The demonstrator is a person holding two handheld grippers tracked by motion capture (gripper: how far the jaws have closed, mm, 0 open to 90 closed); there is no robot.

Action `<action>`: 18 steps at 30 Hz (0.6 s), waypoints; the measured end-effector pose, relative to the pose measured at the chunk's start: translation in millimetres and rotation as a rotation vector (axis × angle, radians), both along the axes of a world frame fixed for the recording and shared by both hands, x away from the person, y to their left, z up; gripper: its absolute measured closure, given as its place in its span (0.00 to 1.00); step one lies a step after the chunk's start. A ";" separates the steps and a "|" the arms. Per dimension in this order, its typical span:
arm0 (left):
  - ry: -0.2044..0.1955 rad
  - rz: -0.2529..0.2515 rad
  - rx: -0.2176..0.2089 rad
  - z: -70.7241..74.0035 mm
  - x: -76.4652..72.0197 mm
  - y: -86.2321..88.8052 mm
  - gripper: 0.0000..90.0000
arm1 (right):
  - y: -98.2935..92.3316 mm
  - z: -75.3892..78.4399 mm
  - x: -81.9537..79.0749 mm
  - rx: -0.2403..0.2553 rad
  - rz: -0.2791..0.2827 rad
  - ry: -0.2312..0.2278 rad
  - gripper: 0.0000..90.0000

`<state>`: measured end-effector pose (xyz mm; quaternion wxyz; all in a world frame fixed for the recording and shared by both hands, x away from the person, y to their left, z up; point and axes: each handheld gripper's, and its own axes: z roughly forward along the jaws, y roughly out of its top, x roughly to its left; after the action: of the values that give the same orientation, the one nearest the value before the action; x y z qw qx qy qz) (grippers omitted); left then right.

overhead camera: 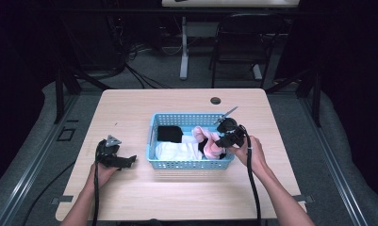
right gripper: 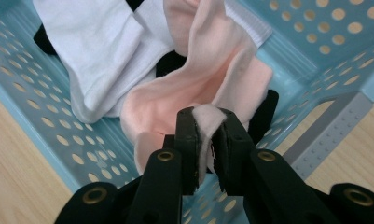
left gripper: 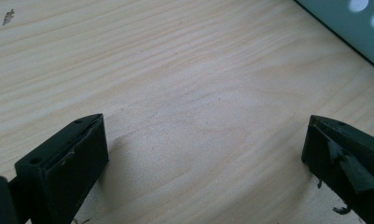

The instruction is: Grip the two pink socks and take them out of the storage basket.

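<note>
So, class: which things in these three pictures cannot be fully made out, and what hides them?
- Black cloth, right gripper view: mostly under the pink fabric sock.
- Pale-blue perforated plastic basket, left gripper view: cut off by the frame edge.
- Basket floor, high view: covered by the white cloth.

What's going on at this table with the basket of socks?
A person works with a handheld gripper in each hand. The right gripper is shut on a pink sock inside the blue basket, among white and black socks. The left gripper rests open over the bare wooden table, beside the basket.
</note>
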<state>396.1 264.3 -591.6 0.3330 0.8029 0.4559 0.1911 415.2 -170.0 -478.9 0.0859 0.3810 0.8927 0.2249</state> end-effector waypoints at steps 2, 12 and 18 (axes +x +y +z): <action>0.000 0.000 0.000 0.0 0.0 0.0 0.00 | 0.1 3.9 -1.3 0.014 -0.010 -0.012 0.89; -0.001 -0.001 -0.001 -0.1 0.1 0.0 0.00 | -1.6 27.6 -5.7 0.068 -0.020 -0.044 0.89; -0.001 0.000 -0.001 -0.1 0.0 0.0 0.00 | -3.1 40.7 -8.1 0.087 -0.020 -0.053 0.89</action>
<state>396.2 264.3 -591.7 0.3338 0.8026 0.4558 0.1914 407.1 -173.1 -438.2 0.0951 0.3871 0.8756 0.2727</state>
